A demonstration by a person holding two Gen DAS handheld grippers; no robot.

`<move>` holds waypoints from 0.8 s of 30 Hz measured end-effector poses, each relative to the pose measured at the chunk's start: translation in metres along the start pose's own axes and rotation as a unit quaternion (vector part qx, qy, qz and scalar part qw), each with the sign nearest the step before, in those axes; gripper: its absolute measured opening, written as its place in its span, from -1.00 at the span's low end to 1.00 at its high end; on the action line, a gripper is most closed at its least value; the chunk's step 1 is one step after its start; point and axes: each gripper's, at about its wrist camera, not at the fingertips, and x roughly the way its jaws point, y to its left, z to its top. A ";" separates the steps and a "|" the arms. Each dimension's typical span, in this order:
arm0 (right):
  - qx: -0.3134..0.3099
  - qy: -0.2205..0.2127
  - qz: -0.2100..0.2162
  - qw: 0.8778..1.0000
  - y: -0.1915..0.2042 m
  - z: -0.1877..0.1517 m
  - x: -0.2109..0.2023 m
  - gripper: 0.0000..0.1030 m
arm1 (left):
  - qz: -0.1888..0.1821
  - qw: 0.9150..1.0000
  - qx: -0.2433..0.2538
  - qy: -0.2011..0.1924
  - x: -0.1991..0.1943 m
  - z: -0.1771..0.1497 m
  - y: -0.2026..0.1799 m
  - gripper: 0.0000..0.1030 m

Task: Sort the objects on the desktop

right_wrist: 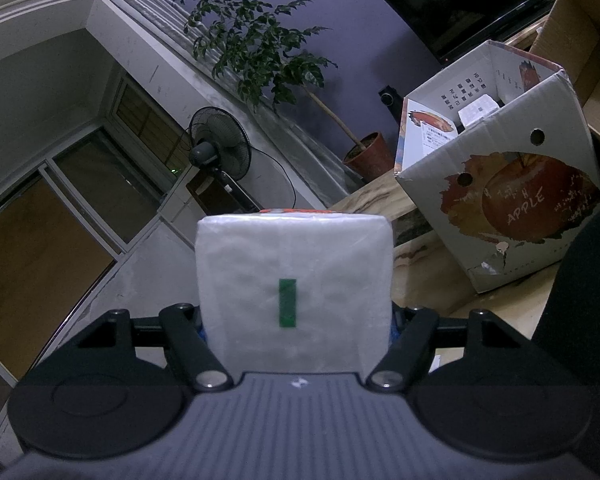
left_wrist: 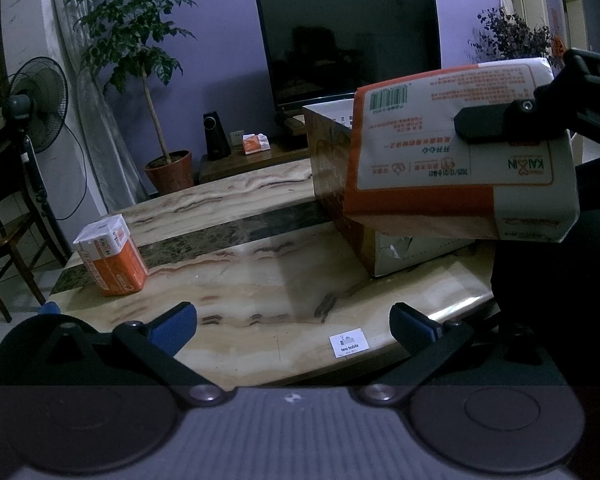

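Left wrist view shows the left gripper (left_wrist: 293, 326) wide open, holding nothing, above the tea table's (left_wrist: 260, 280) near edge. The right gripper (right_wrist: 296, 320) clamps a tissue pack (left_wrist: 460, 160) in the air beside the apple carton (right_wrist: 500, 184). Another tissue pack (left_wrist: 110, 256) stands near the left edge.

The marble tea table (left_wrist: 260, 280) in front of me had pale, brown-veined slabs with a dark band running across its middle. Near its left edge stood an orange-and-white tissue pack (left_wrist: 110, 256), and toward the far right corner sat an open apple carton (right_wrist: 520, 200), well apart from the pack. A small white label (left_wrist: 349, 342) reading "tea table" was stuck at the near edge.
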 end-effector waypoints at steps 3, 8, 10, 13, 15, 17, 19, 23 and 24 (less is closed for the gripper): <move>0.000 0.000 0.000 1.000 0.000 0.000 0.000 0.42 | 0.000 1.000 0.000 0.000 0.000 0.000 0.000 0.98; 0.000 0.000 0.000 1.000 0.000 0.000 0.000 0.42 | 0.000 1.000 0.000 0.000 0.000 0.000 0.000 0.98; 0.000 0.000 0.000 1.000 0.000 0.000 -0.001 0.42 | 0.000 1.000 0.000 0.000 0.000 0.000 0.000 0.98; 0.000 0.000 0.000 1.000 0.000 0.000 -0.001 0.42 | 0.000 1.000 0.000 0.000 0.000 0.000 0.000 0.98; -0.001 0.000 0.000 1.000 0.000 0.000 -0.001 0.42 | 0.000 1.000 0.000 0.000 0.000 0.000 0.000 0.98; -0.001 0.000 0.000 1.000 0.001 -0.001 -0.001 0.42 | 0.000 1.000 0.000 0.000 0.000 0.000 0.000 0.98; -0.001 0.001 0.000 1.000 0.001 -0.001 -0.001 0.42 | 0.000 1.000 0.000 0.000 0.000 0.000 0.000 0.98; -0.001 0.001 0.000 1.000 0.001 -0.001 -0.001 0.42 | 0.000 1.000 0.001 0.000 -0.001 -0.001 0.000 0.98; -0.001 0.001 0.000 1.000 0.001 -0.001 -0.001 0.42 | 0.000 1.000 0.001 0.000 -0.001 -0.001 0.000 0.98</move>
